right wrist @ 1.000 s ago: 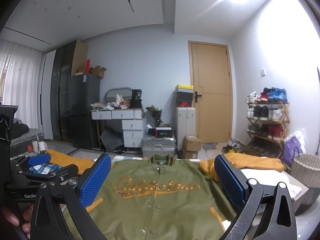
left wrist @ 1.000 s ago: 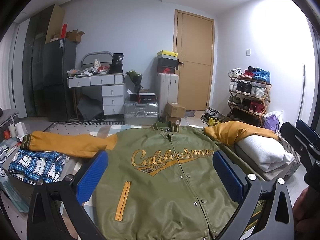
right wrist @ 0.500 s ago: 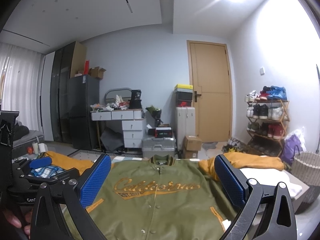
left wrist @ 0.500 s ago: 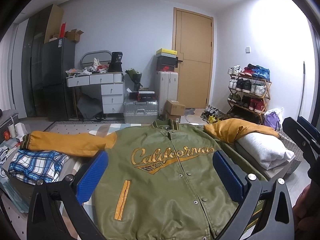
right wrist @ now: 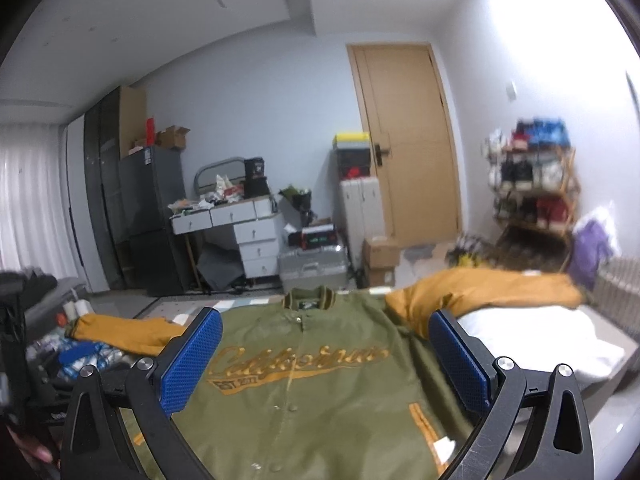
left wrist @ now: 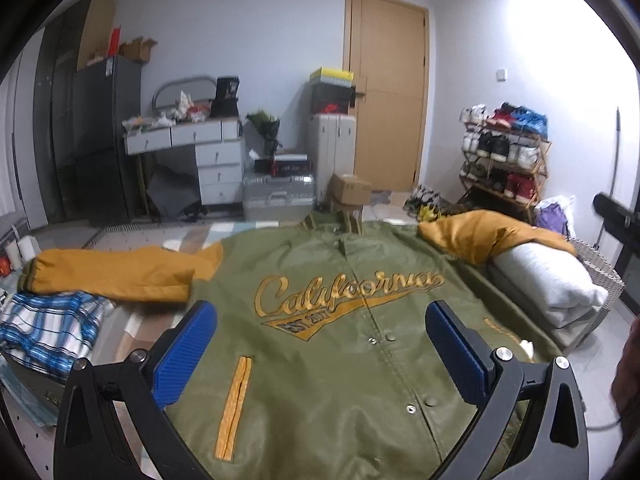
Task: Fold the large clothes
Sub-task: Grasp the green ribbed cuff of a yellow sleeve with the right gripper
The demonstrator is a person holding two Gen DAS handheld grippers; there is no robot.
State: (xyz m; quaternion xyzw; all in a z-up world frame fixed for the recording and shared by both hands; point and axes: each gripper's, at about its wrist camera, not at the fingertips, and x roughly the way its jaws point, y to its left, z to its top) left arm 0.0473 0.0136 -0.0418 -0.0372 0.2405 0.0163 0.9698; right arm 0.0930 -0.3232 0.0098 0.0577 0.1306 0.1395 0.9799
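Jacket [left wrist: 340, 320]: spread flat, front up, filling the lower centre of both views.
Axis: collar toward frame top, hem toward the cameras; mustard sleeves [left wrist: 120, 276] reach left and right.
Left gripper [left wrist: 320, 332]: spread wide, empty, above the chest lettering.
Right gripper [right wrist: 326, 340]: spread wide, empty, over the chest.

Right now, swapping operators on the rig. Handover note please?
Left hand-held gripper: open, empty, hovering over the jacket's lower front.
Right hand-held gripper: open, empty, also above the jacket.
Jacket: green, laid flat, front up, snapped shut, both yellow sleeves spread out; the right-side sleeve drapes over a grey folded pile. Plaid shirt lies beside the other sleeve.
Done: jacket spread out.
Left: every fold; none started.
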